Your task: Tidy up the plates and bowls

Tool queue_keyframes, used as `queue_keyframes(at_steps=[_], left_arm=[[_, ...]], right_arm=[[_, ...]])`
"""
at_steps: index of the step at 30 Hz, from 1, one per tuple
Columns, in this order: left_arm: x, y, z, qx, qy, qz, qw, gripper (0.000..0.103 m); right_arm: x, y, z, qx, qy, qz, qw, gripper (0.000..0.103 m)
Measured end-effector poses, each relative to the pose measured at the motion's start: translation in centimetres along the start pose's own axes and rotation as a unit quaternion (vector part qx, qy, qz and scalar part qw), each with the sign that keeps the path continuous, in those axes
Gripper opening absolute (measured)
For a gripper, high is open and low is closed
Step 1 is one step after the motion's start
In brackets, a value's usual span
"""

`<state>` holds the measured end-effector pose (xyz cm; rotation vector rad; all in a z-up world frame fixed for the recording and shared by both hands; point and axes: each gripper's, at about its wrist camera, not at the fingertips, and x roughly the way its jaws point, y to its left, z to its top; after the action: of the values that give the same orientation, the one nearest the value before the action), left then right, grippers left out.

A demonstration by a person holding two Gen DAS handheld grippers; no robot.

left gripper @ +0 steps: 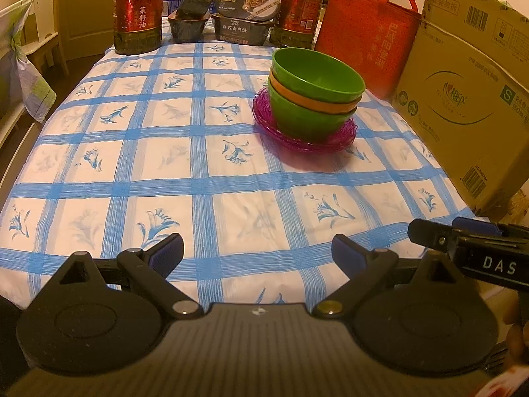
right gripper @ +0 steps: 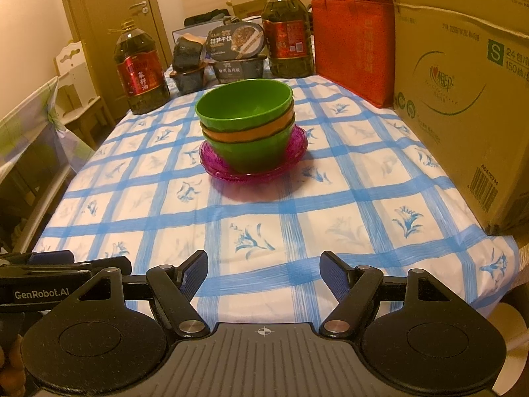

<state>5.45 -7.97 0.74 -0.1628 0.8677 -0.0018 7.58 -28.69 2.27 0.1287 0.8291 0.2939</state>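
Observation:
A stack of bowls (left gripper: 314,96) (right gripper: 246,122) stands on the table: green on top, orange in the middle, green at the bottom. It rests on stacked magenta plates (left gripper: 297,140) (right gripper: 224,170). My left gripper (left gripper: 258,248) is open and empty over the near table edge, well short of the stack. My right gripper (right gripper: 263,264) is open and empty, also at the near edge. The right gripper shows at the right of the left wrist view (left gripper: 469,241), and the left gripper at the left of the right wrist view (right gripper: 49,261).
A blue-checked tablecloth (left gripper: 198,182) (right gripper: 330,198) covers the table. A big cardboard box (left gripper: 469,99) (right gripper: 463,99) and a red bag (left gripper: 367,36) (right gripper: 353,46) line the right side. Oil bottles (left gripper: 137,10) (right gripper: 142,72) and food boxes (left gripper: 244,16) stand at the back. A chair (right gripper: 39,132) stands left.

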Motion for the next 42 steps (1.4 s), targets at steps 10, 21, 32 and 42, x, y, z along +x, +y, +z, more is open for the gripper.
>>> queue_keyframes(at_steps=[10, 21, 32, 42], left_arm=[[-0.02, 0.03, -0.05, 0.0, 0.0, 0.0, 1.0, 0.095], [-0.02, -0.04, -0.04, 0.0, 0.0, 0.0, 1.0, 0.095], [0.01, -0.06, -0.06, 0.0, 0.0, 0.0, 1.0, 0.095], [0.04, -0.04, -0.08, 0.001, 0.0, 0.0, 1.0, 0.095]], right_arm=[[0.06, -0.08, -0.24, 0.001, 0.001, 0.0, 1.0, 0.074], [0.08, -0.1, -0.35, 0.0, 0.0, 0.0, 1.0, 0.074], [0.05, -0.08, -0.34, 0.0, 0.0, 0.0, 1.0, 0.074], [0.07, -0.07, -0.34, 0.0, 0.0, 0.0, 1.0, 0.074]])
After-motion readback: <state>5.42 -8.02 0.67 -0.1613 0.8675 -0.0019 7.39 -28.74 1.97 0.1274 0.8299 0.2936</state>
